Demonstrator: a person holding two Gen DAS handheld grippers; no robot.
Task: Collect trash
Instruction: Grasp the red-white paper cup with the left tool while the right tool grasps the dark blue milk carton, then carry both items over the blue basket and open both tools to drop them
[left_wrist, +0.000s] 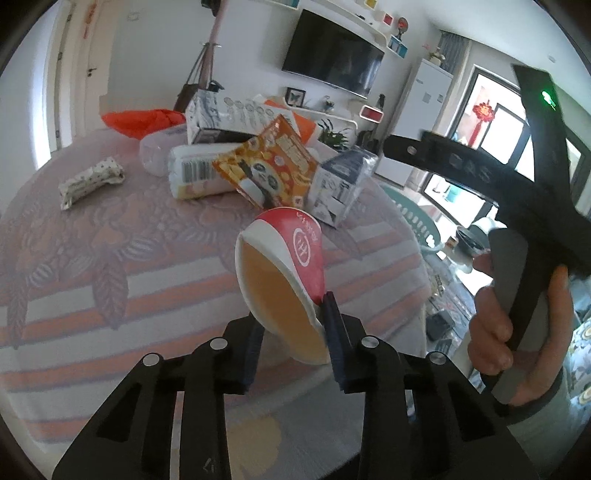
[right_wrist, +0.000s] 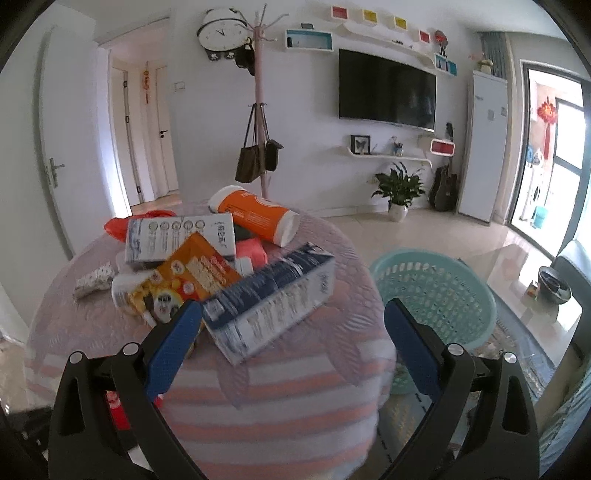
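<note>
On the left wrist view, left claw (left_wrist: 295, 325) is pinched on a squashed red-and-white paper cup (left_wrist: 284, 273), lifted over the striped tabletop (left_wrist: 110, 295); red circular logo, unreadable. In the right wrist view, right claw (right_wrist: 291, 354) gapes empty near a blue-white carton (right_wrist: 269, 295). Teal plastic basket (right_wrist: 436, 295) looks empty; pile remains, print illegible.

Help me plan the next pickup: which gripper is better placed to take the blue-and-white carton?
Right. The right gripper stands open and empty with the blue-and-white carton right ahead of its fingers, while the left gripper is already shut on the paper cup.
</note>
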